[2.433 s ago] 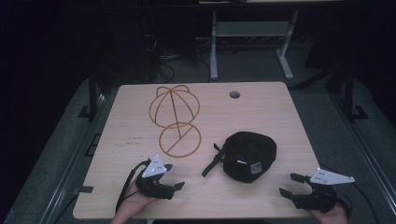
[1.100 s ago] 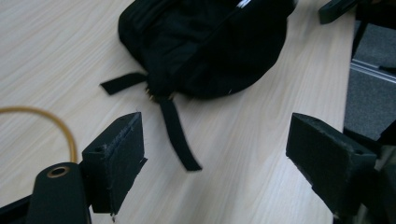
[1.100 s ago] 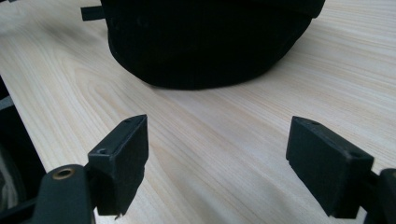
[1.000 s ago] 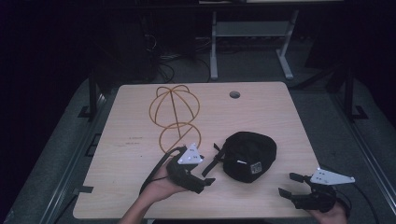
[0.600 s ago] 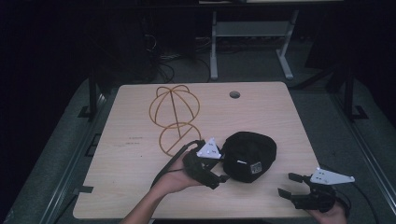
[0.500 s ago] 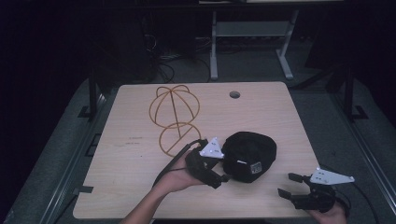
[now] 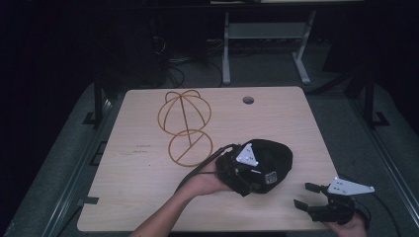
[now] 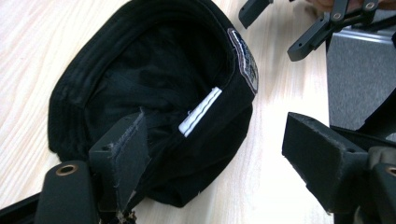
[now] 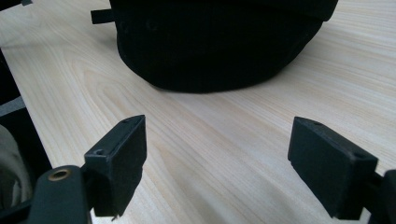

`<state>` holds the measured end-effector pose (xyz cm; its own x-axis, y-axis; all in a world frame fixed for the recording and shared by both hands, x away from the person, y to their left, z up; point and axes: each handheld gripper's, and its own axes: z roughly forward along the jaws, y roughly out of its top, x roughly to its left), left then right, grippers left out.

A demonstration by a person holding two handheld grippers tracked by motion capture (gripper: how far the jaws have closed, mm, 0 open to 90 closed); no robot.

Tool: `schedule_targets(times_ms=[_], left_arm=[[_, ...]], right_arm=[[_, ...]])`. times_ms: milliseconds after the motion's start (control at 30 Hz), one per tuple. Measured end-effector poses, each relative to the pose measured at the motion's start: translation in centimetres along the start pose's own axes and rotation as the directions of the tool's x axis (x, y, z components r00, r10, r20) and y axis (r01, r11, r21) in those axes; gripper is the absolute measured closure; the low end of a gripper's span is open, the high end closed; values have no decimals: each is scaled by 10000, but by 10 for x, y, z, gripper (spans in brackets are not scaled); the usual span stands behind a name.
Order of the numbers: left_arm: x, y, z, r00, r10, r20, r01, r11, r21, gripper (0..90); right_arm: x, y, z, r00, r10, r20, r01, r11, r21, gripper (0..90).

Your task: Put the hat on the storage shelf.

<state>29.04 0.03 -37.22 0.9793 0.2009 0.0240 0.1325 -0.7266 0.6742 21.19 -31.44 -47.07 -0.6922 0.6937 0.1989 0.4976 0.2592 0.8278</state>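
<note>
The black cap (image 7: 267,163) lies upside down on the near right part of the desk (image 7: 138,197), its hollow facing up; in the left gripper view I see a white label (image 8: 200,112) sewn inside and a patch (image 8: 243,59) on its rim. My left tool (image 8: 212,154) stands wide open at the cap's near rim: one jaw sits inside the hollow against the fabric, the other outside over bare wood, and nothing is clamped. From above, this left tool covers the cap's left edge, with my hand (image 7: 210,180) behind it. My right tool (image 7: 309,195) rests at the desk's near right corner, also open, holding nothing, apart from the cap and pointed toward it. A gold wire hat stand (image 7: 185,126) stands to the cap's far left, near but not touching it.
</note>
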Motion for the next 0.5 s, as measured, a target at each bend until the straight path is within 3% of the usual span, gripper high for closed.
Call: schedule_targets(times_ms=[233, 333, 500], left_arm=[[3, 4, 16, 9998, 176, -84, -171, 9982, 569, 270], [4, 4, 20, 9998, -2, -207, 15, 9979, 646, 341], [4, 8, 25, 9998, 213, 46, -216, 9951, 965, 425]], right_arm=[[-1, 0, 0, 10000, 7, 27, -7, 10000, -92, 193], [0, 2, 3, 10000, -36, -67, 37, 10000, 75, 203], [1, 2, 5, 9998, -204, -72, 205, 9997, 139, 206]])
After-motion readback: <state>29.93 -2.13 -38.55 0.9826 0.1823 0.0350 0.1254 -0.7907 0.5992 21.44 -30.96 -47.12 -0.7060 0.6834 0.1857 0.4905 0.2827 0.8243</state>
